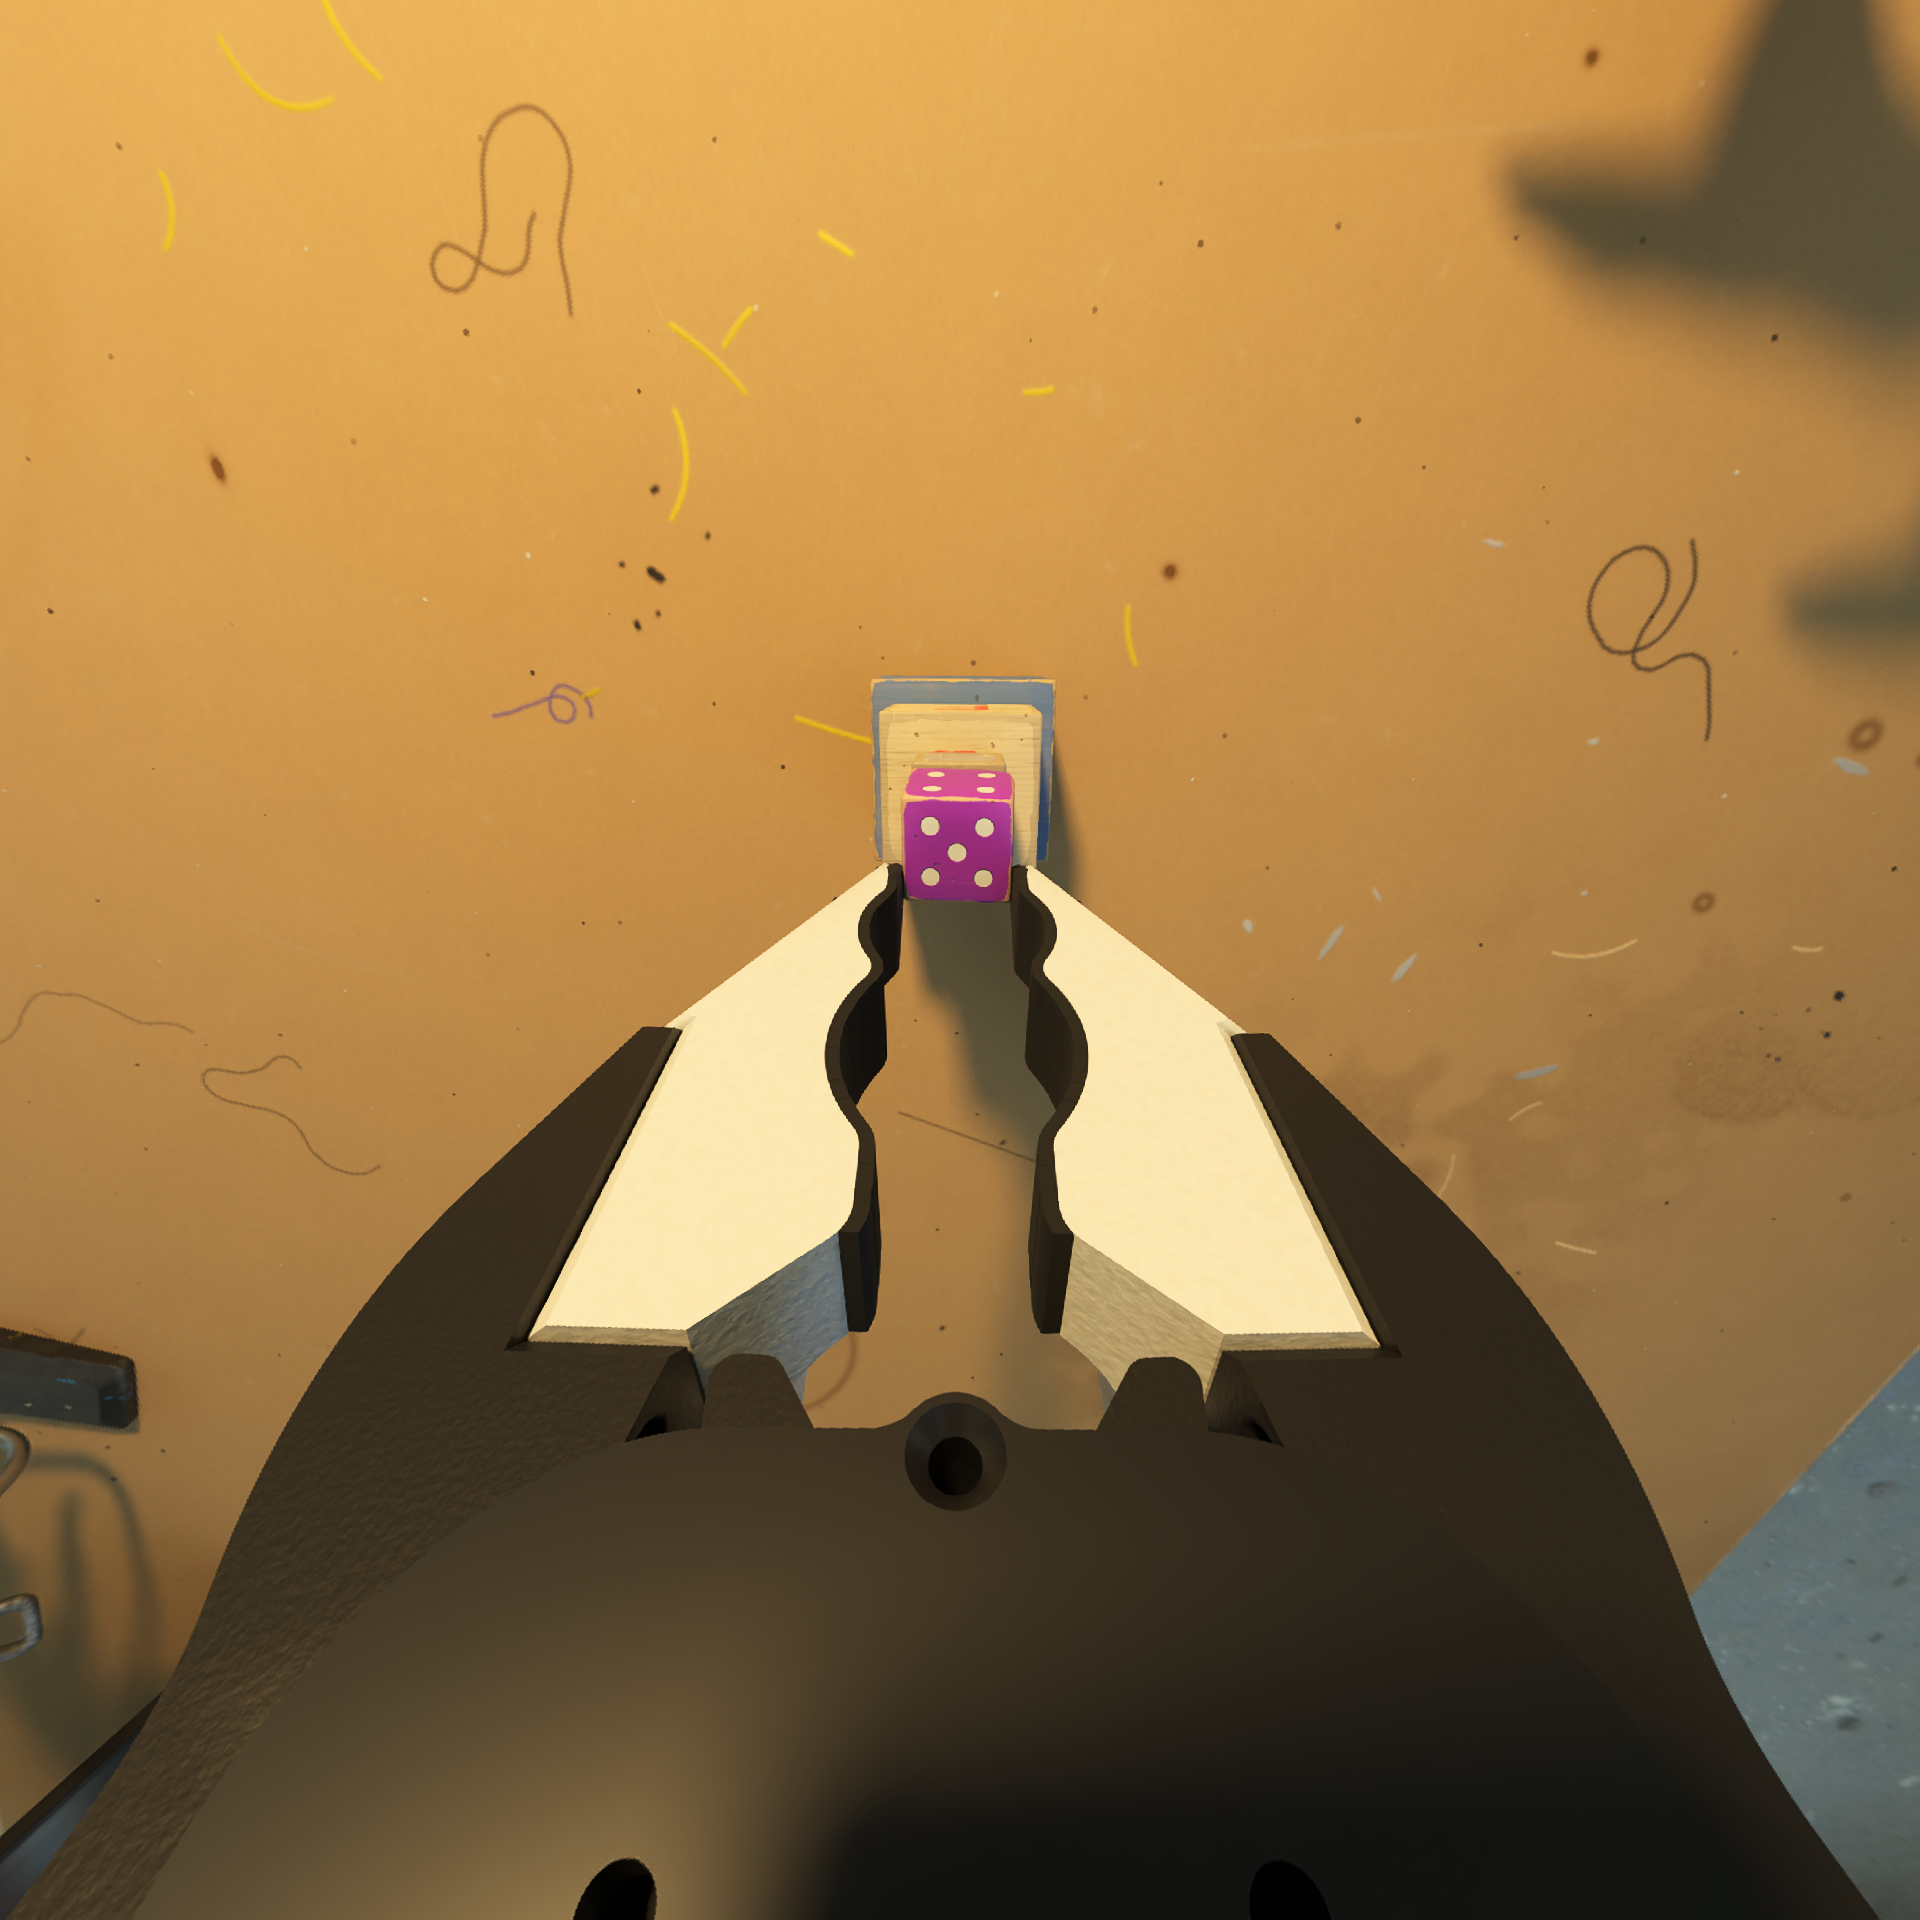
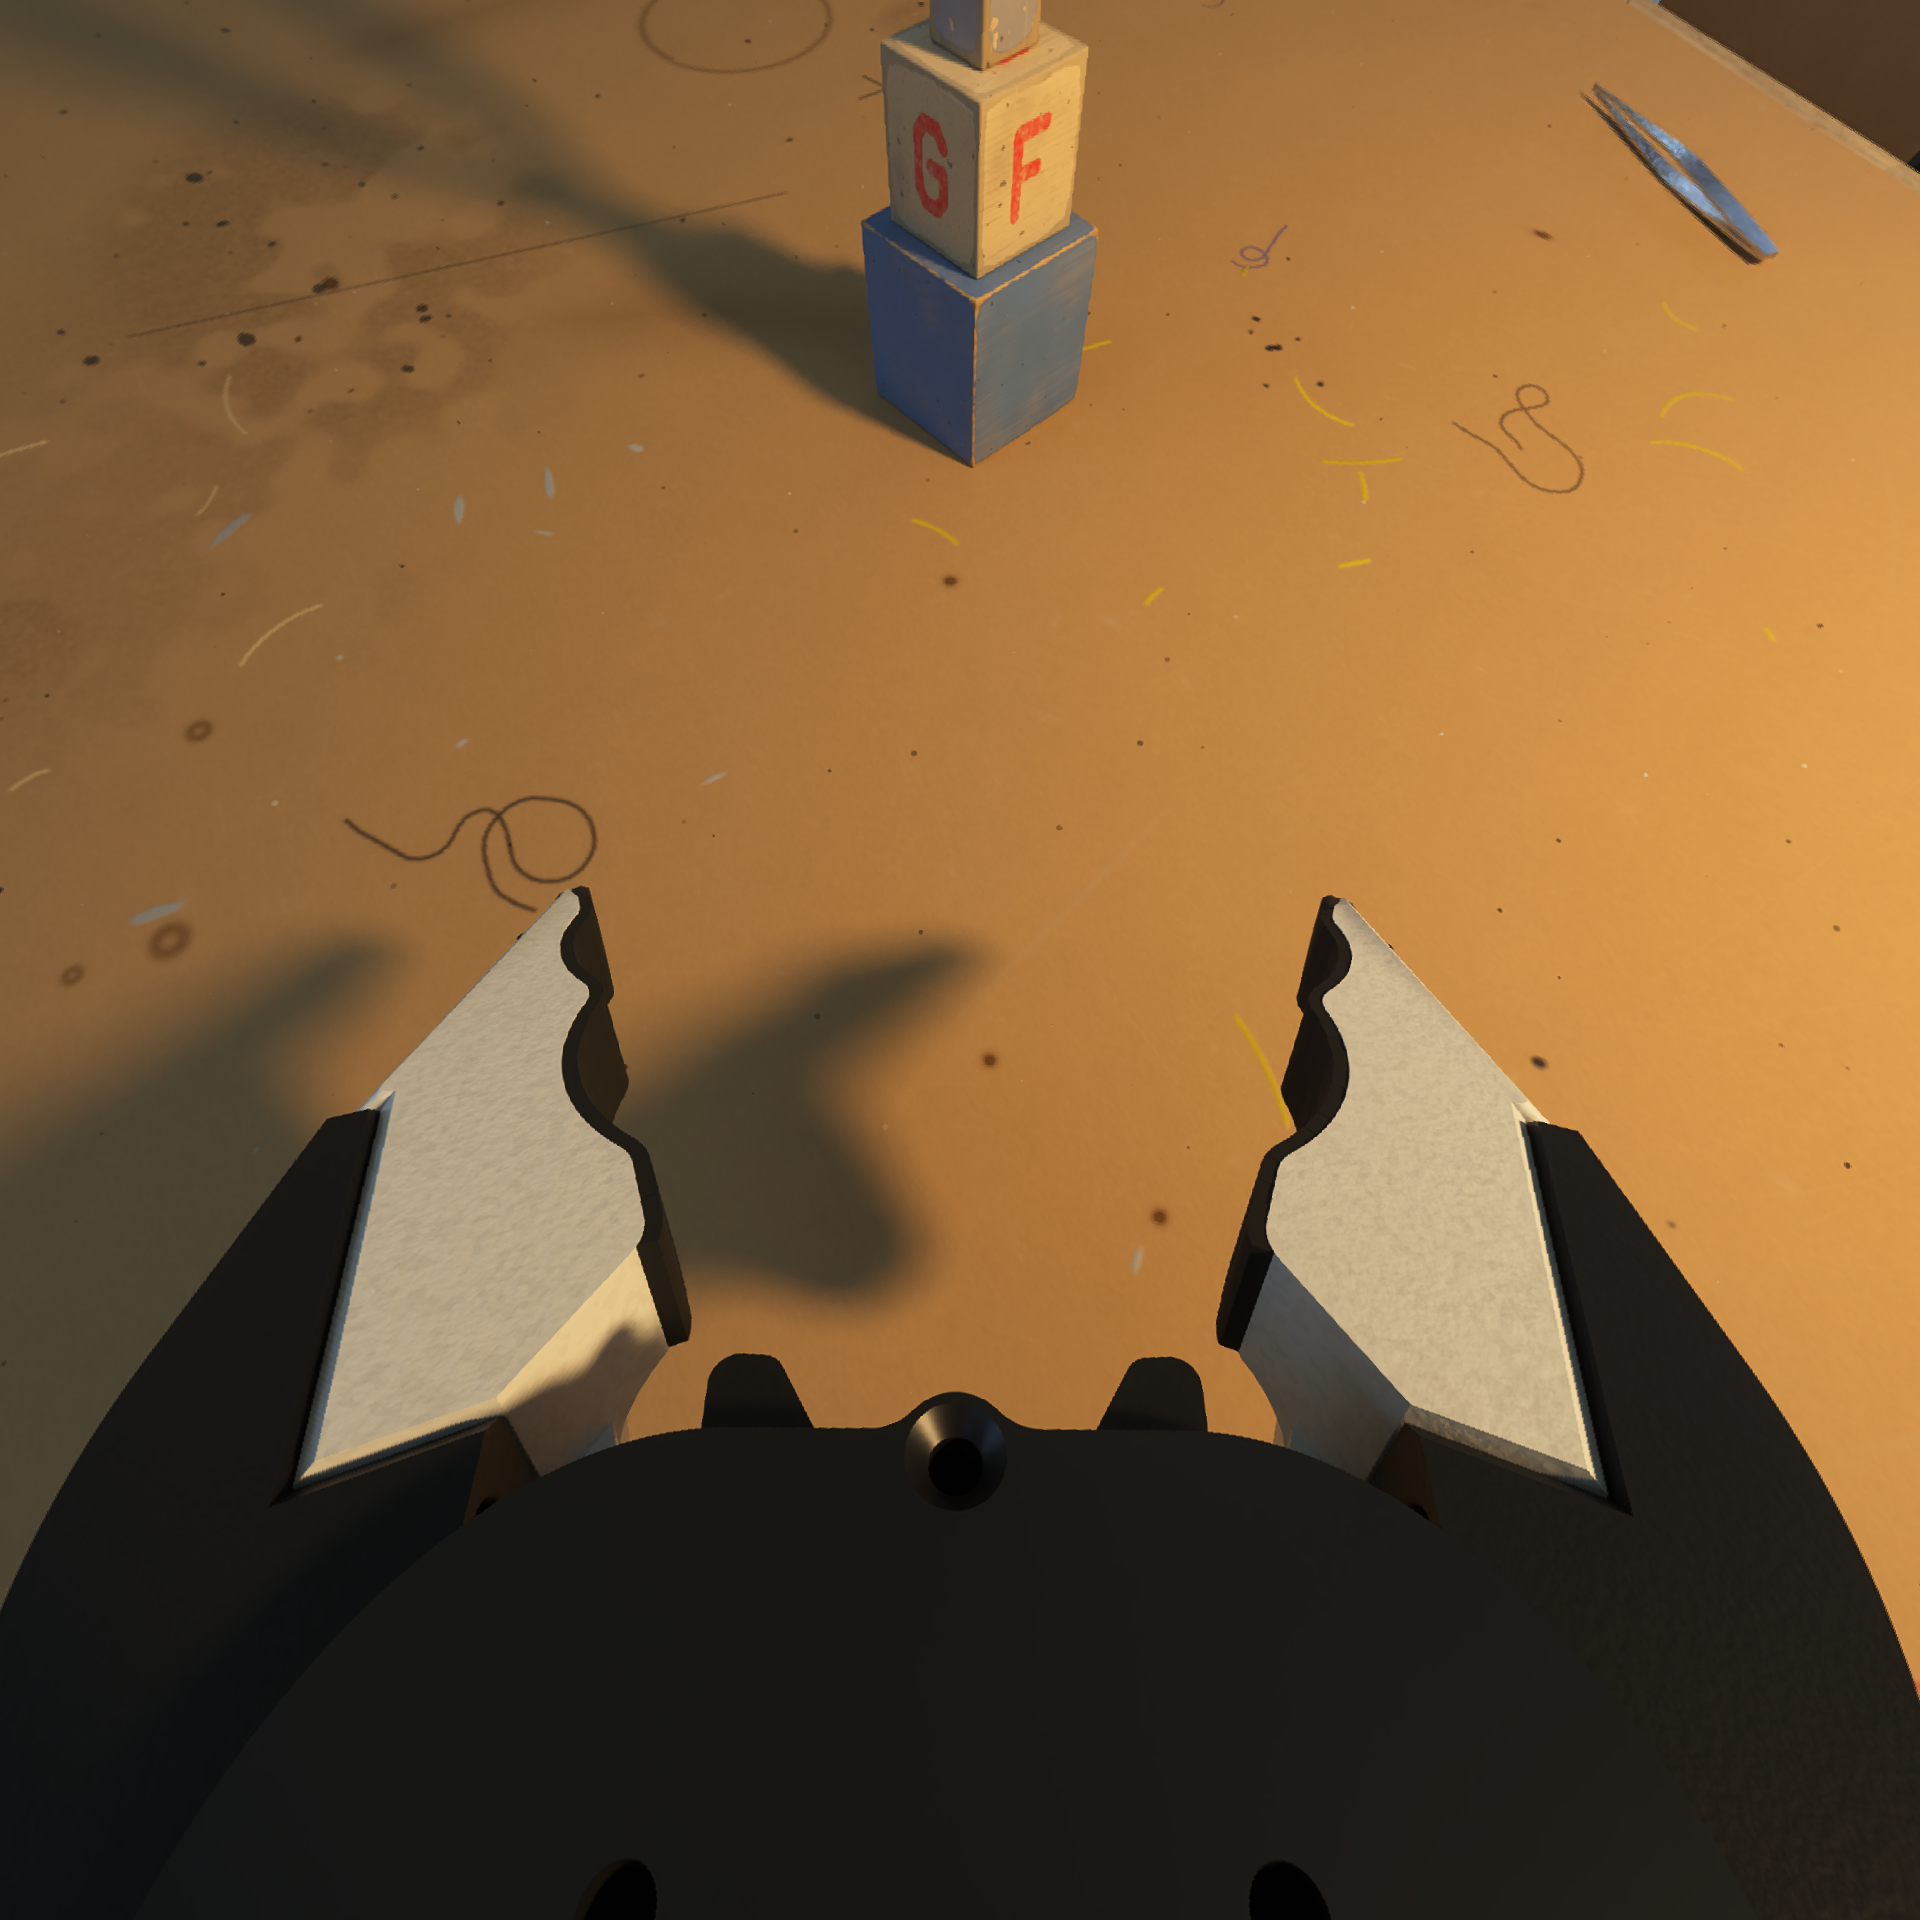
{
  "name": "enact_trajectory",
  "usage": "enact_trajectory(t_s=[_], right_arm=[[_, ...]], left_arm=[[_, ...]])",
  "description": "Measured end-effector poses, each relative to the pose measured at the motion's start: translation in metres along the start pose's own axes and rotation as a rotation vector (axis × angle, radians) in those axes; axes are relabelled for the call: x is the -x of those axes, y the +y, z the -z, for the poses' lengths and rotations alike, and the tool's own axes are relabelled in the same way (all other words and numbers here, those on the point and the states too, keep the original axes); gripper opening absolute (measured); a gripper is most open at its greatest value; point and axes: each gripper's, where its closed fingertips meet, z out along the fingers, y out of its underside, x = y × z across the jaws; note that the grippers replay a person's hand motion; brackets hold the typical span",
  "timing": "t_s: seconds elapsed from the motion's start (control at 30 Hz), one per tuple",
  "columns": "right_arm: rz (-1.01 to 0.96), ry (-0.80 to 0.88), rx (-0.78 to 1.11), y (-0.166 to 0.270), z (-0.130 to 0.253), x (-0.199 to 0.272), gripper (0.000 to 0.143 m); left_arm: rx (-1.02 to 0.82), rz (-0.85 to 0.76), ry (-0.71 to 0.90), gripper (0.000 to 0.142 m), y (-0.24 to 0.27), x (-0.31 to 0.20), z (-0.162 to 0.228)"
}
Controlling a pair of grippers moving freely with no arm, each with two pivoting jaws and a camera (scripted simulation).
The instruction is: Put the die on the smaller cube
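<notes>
In the left wrist view I look down on a stack: a blue cube (image 1: 961, 691) at the bottom, a wooden cube (image 1: 956, 727) on it, and a smaller cube whose top edge (image 1: 956, 758) just shows. The pink die (image 1: 956, 842) with white pips is over that smaller cube. My left gripper (image 1: 958, 881) is shut on the die, one fingertip at each side. In the right wrist view the blue cube (image 2: 977, 332), the lettered wooden cube (image 2: 982, 156) and the small cube (image 2: 982, 26) stand far ahead; the die is cut off above the frame. My right gripper (image 2: 956, 899) is open and empty, well short of the stack.
Metal tweezers (image 2: 1683, 171) lie at the far right near the board's edge. A dark flat object (image 1: 62, 1377) and a paper clip (image 1: 16, 1621) lie at the left. The board's edge and grey floor (image 1: 1818, 1558) show at the lower right.
</notes>
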Motion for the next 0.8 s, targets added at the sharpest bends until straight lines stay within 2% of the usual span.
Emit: enact_trajectory(t_s=[0.8], right_arm=[[-0.009, -0.002, 0.001, 0.0037, -0.0018, -0.0031, 0.131]], left_arm=[[0.049, -0.02, 0.024, 0.02, -0.0004, 0.0003, -0.0104]])
